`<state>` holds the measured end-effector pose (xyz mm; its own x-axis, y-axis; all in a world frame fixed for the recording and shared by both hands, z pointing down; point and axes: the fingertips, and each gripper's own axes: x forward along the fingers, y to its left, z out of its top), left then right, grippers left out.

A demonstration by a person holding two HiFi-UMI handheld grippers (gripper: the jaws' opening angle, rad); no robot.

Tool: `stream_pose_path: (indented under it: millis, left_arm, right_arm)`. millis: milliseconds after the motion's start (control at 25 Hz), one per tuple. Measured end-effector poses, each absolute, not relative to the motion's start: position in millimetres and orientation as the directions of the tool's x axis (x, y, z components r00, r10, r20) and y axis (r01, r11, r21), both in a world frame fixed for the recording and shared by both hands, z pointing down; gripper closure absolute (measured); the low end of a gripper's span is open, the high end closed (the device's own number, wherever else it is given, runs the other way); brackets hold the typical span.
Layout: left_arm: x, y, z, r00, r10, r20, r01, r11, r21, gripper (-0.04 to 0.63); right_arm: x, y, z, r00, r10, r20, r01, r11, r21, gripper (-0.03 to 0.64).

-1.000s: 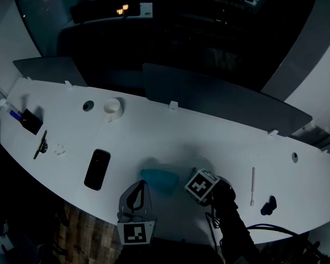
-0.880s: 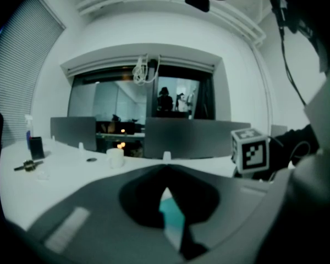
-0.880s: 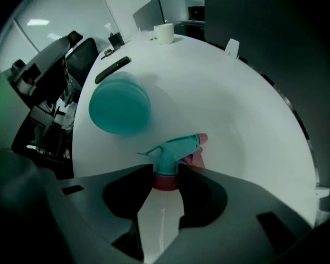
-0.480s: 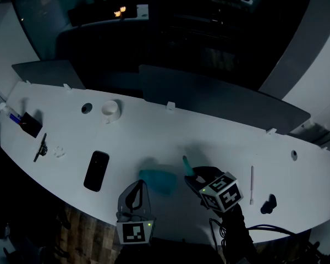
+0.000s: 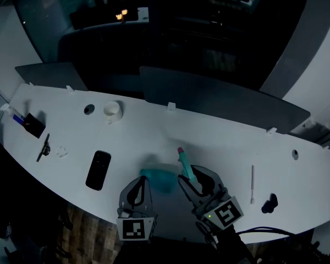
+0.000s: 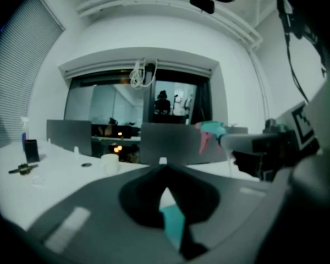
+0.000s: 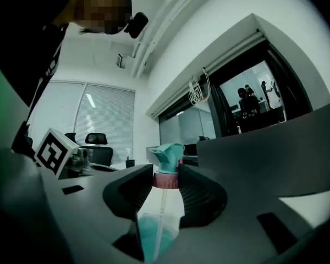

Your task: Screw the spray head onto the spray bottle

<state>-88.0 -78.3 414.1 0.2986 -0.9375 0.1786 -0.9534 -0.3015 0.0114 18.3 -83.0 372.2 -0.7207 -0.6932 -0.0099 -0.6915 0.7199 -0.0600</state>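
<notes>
Right gripper [image 7: 166,176] is clamped on the pink collar of the spray head [image 7: 166,155], nozzle up, with the thin tube hanging down toward the teal bottle [image 5: 158,179]. That bottle sits just below and left of these jaws on the white table [image 5: 225,142]. Left gripper [image 5: 138,188], jaws together, is just beside the bottle. Phone [image 5: 98,169] is further left, cup [image 5: 113,110] far beyond.

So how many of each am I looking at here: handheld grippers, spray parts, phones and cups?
Grippers: 2, the left gripper and the right gripper
Spray parts: 2, the spray bottle and the spray head
Phones: 1, the phone
Cups: 1, the cup
Total: 6
</notes>
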Motion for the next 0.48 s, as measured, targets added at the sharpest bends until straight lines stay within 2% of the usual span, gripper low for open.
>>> stream_pose_path:
  millis: [120,280,480]
  left_arm:
    - [-88.2,-85.8,409.7,0.328,-0.930,0.167,-0.944,-0.327,0.034,0.591]
    - [-73.6,-104.0,397.9,0.444,-0.879,0.175,-0.896,-0.436,0.084,0.591]
    - [-53.8,-114.4,389.4,0.533,-0.831,0.159,-0.844,-0.536,0.028,0.591]
  right_arm:
    - [8.5,-63.5,366.4,-0.763,-0.645,-0.040,-0.645,0.764,-0.022,0.471]
    - [-4.4,-41.7,363.5,-0.818,-0.574,-0.030,-0.574,0.819,-0.013,0.471]
    - [-13.8,-25.6,362.8,-0.863,-0.505,-0.009,-0.505,0.863,0.022,0.471]
